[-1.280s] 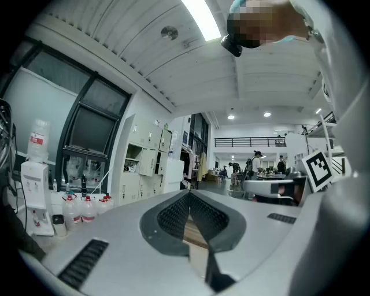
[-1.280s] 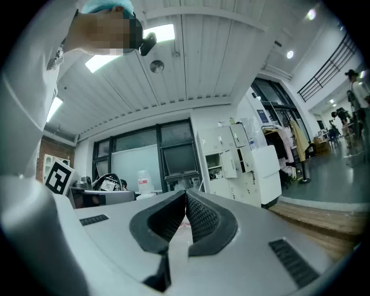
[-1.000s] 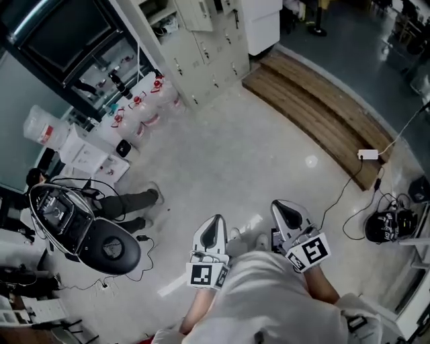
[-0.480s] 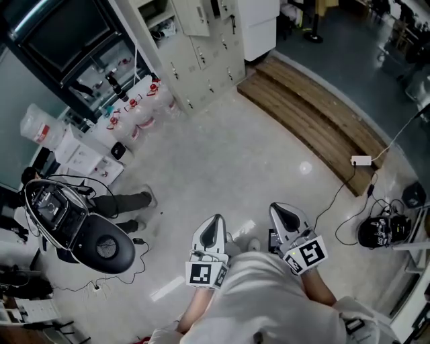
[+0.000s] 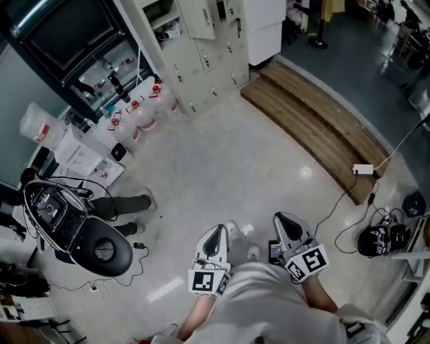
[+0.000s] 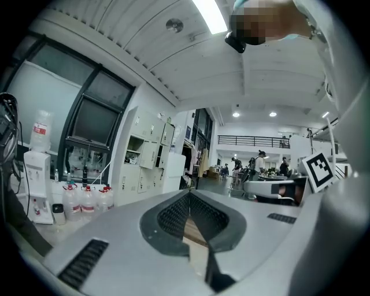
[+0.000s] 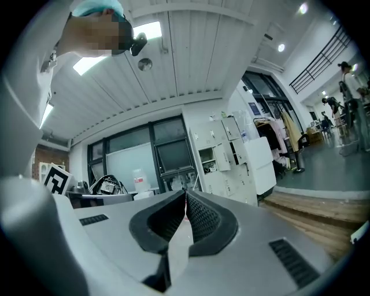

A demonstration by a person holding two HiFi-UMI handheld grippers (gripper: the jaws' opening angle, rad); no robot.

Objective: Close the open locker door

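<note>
Head view: operator stands on the open floor (image 5: 222, 161), well apart from the locker bank (image 5: 215, 57) at top of frame; task not yet in contact phase. L gripper (image 5: 216, 234) and R gripper (image 5: 287, 222) are held level at waist height, side by side. In both gripper views the jaws are pressed together w/ nothing between them. The open locker door (image 5: 195, 19) juts out from the bank's upper rows, beside open compartments whose contents are too small to identify. The R gripper view shows the same door (image 7: 233, 151) standing out from the cabinet face. Hazards, judged from layout: (a) water bottles (image 5: 141, 111) stand just beside the bank's left end, so an approach drifting left could knock them; (b) the wooden platform (image 5: 316, 114) edge and the floor cable (image 5: 346, 195) at right are trip points; (c) w/ tips shut, the door must be pushed, not gripped, so an off-centre push may slide off the panel, or the door may rebound if it does not latch; (d) more than one compartment looks open, so the wrong door could be picked.
</note>
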